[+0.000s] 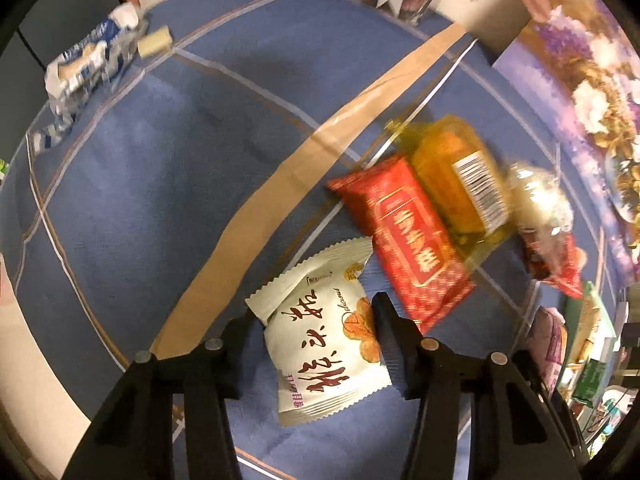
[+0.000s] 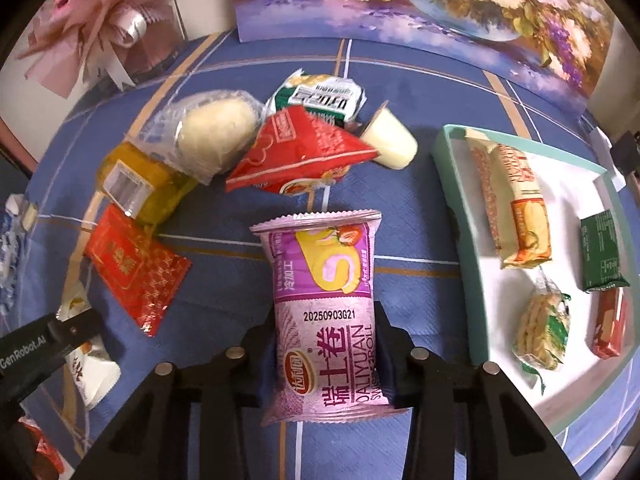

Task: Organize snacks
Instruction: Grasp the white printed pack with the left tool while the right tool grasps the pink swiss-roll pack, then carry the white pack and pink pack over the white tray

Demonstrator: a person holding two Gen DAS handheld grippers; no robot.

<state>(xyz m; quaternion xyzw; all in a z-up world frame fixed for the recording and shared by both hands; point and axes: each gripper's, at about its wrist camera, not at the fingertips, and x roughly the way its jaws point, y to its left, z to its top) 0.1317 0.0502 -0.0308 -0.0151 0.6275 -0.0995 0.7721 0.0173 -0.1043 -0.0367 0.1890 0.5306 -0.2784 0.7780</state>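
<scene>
Swiss roll packet (image 2: 324, 312) is sitting mid-tabletop (image 2: 404, 216), snack pile (image 2: 280, 148) lying behind it. Tray (image 2: 452, 200) is resting toward the right edge, five packets lying in it. Painting (image 2: 420, 8) is standing along the far edge.
</scene>
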